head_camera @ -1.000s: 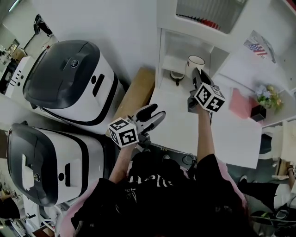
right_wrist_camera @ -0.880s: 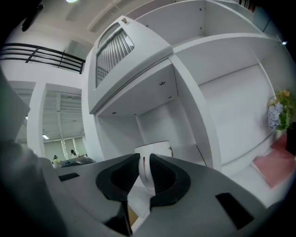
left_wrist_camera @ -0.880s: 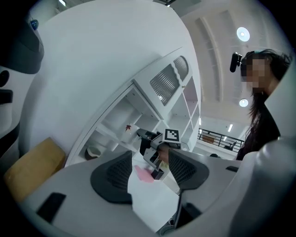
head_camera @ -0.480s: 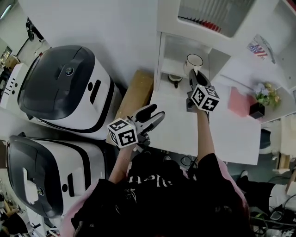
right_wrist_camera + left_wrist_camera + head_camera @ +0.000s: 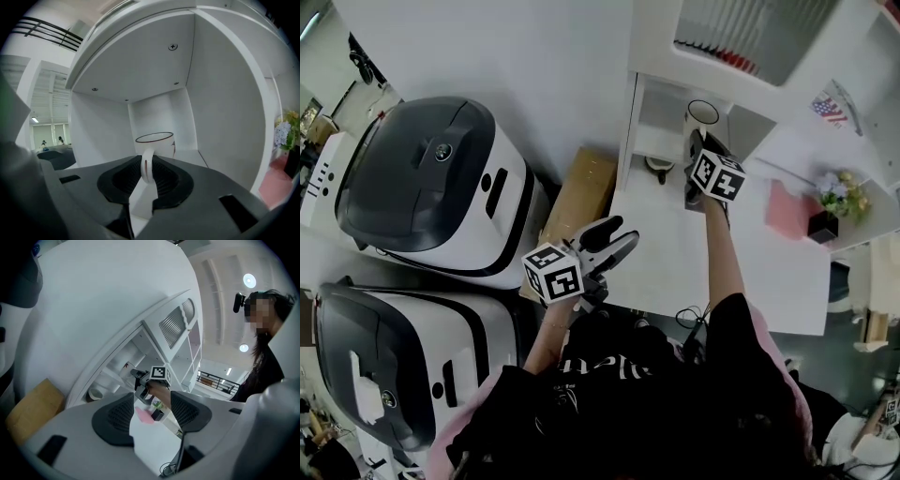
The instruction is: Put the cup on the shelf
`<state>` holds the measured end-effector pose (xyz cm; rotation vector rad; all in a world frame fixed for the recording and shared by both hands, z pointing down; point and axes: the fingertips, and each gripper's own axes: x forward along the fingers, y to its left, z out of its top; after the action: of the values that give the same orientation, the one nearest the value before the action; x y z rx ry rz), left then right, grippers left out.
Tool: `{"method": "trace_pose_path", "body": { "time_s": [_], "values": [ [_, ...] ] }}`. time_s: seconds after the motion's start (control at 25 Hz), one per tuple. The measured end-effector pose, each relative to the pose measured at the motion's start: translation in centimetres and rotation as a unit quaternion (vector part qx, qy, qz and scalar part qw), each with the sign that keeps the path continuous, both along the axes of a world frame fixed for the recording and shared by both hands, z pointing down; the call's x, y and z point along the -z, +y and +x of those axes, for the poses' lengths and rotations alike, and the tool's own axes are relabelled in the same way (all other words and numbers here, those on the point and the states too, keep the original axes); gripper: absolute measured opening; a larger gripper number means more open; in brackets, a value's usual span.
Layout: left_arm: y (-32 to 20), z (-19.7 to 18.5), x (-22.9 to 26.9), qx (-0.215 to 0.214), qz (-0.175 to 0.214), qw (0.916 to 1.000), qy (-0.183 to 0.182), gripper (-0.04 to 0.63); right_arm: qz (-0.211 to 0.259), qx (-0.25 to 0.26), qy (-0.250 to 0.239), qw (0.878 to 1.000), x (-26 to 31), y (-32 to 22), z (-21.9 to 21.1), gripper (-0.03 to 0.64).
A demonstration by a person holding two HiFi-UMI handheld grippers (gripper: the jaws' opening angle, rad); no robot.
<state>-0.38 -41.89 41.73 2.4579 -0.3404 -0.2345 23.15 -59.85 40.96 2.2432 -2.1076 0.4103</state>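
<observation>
- One cup is in view: white with a thin dark rim line. It stands upright, long axis vertical and mouth facing up.
- Its handle points out of the shelf, straight back toward the right gripper and the person.
- The cup sits inside an open compartment of the white shelf, close to the compartment's right wall. Its base is hidden behind the fingers, so whether it rests on the shelf board cannot be told.
- Two grippers are in use. The right gripper reaches into that compartment, its fingers drawn narrow and clamped on either side of the cup's handle.
- The left gripper hangs low over the near left edge of the tabletop, well apart from the cup. Its fingers stand wide with nothing between them.
- One small round dish lies in the compartment below and to the left of the cup.
- On the tabletop's right side are one pink block and one small potted plant, just beside each other.
- Two large white and dark-grey appliances stand to the left of the shelf, with one brown cardboard box between them and it.
</observation>
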Motion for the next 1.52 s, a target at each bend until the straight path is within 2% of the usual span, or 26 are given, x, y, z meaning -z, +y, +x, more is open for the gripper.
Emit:
{"method": "trace_pose_path", "body": {
  "time_s": [0.28,0.36,0.4,0.72,1.04,1.24,1.52],
  "values": [
    [-0.5,-1.0,-0.3,0.003,-0.006,1.0,0.005,0.256,-0.026,-0.01,-0.001,1.0,-1.0,-0.3,0.2,0.107],
    [-0.6,-1.3,-0.3,0.004,-0.007,1.0,0.006,0.256,-0.034,-0.011,-0.003,0.999,-1.8,0.3,-0.1,0.182],
    [-0.6,-1.3,-0.3,0.003,-0.007,0.9999,0.006,0.256,-0.035,-0.011,-0.005,0.999,-2.0,0.7,-0.3,0.186],
    [0.2,-2.0,-0.2,-0.014,-0.007,0.9998,0.013,0.253,-0.032,0.03,-0.012,0.999,-2.3,5.8,-4.5,0.186],
    [2.0,-2.6,-0.8,-0.051,-0.005,0.9986,0.007,0.247,-0.003,0.086,-0.044,0.995,-1.8,14.1,-12.1,0.184],
    [3.5,-2.6,-2.2,-0.071,-0.01,0.9974,-0.004,0.242,0.007,0.079,-0.066,0.995,-2.1,18.8,-14.5,0.173],
    [5.7,-1.3,-1.9,-0.09,-0.014,0.9958,0.005,0.235,0.012,0.067,-0.069,0.995,-1.3,23.2,-15.4,0.152]
  ]
}}
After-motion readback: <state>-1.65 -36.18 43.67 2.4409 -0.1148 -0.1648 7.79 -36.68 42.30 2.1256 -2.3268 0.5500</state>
